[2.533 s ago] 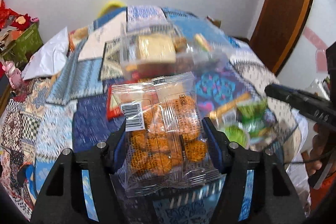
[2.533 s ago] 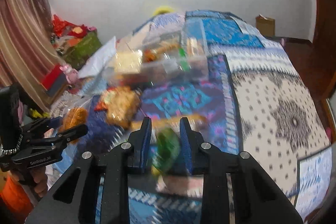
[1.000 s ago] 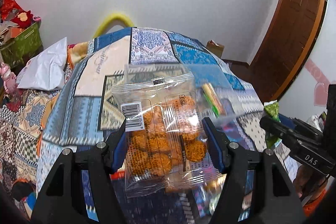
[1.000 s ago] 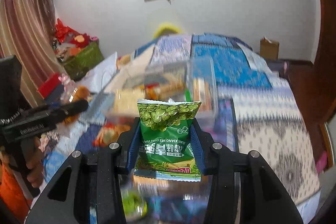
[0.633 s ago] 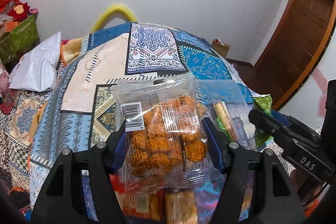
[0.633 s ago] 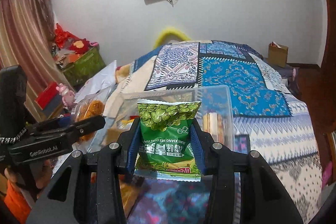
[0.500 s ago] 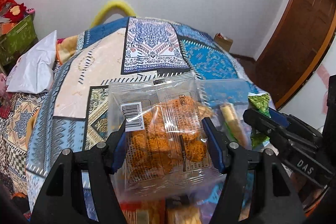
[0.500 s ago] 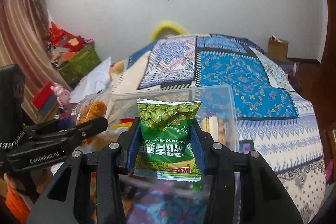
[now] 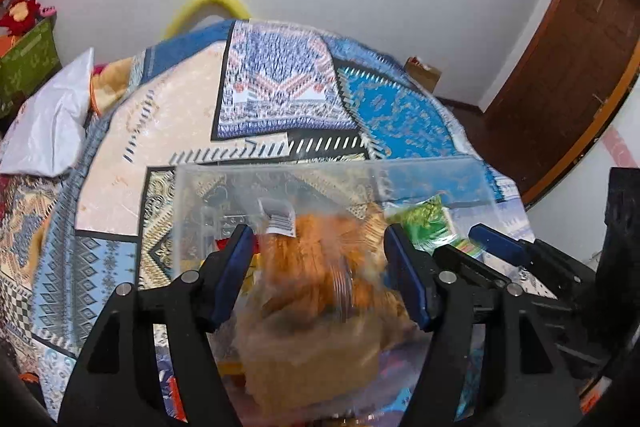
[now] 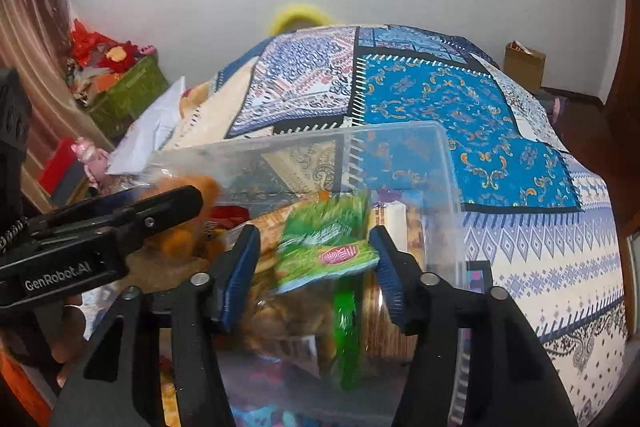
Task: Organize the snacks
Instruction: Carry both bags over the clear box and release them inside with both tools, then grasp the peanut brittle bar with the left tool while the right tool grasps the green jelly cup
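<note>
A clear plastic bin [image 9: 328,171] [image 10: 448,163] sits on the patchwork bedspread, holding several snacks. My left gripper [image 9: 320,267] is open over the bin; the clear bag of orange cookies [image 9: 320,255] is blurred between its jaws, dropping free into the bin. My right gripper [image 10: 314,267] is open too; the green pea snack bag [image 10: 324,239] is blurred and tilted between its jaws, falling into the bin. Each gripper shows in the other's view, the right [image 9: 500,251] and the left [image 10: 120,215].
The patchwork bedspread [image 10: 460,99] spreads beyond the bin. A white pillow [image 9: 48,123] lies at the left edge. A green box of red things [image 10: 128,87] stands by the wall. A cardboard box [image 10: 524,63] and a brown door [image 9: 568,67] are at the right.
Both grippers moved forward over the bin and opened. The cookie bag and the green pea bag have left their grips and are falling into the bin.
</note>
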A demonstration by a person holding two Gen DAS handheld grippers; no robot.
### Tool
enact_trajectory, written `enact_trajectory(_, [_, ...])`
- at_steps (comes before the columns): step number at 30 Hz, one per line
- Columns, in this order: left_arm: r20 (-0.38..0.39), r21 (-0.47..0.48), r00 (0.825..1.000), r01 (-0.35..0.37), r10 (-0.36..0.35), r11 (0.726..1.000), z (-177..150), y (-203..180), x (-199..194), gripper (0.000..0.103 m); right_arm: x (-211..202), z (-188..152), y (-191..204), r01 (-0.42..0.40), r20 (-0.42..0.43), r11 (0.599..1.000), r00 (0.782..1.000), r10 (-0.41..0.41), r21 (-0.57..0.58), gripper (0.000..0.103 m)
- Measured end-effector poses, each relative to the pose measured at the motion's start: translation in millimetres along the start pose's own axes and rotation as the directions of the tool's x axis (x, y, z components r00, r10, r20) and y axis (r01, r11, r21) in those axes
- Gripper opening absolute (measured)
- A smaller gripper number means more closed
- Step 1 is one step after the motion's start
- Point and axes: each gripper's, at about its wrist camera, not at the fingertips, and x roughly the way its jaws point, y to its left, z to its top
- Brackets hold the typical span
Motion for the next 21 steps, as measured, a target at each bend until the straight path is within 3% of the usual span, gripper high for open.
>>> enact_trajectory(7, [0.042,0.033,0.999,-0.018,0.017,0.999,-14,-6,-59,0.067,-60,-12,12,-0.024,0.066,0.999,0.997,0.026,-0.029,0.062])
enact_trajectory(13, [0.052,0.084,0.998,-0.047,0.042,0.995,-47,-11,-105,0.069,-113,-39,31,-0.025,0.112,0.997,0.993,0.034,-0.074,0.07])
enact_trajectory(21, [-0.011,0.078,0.999,-0.045,0.046,0.996,-106,-3,-134,0.069,-130,-101,53,-0.045,0.061,0.995,0.997,0.051,-0.083,0.071])
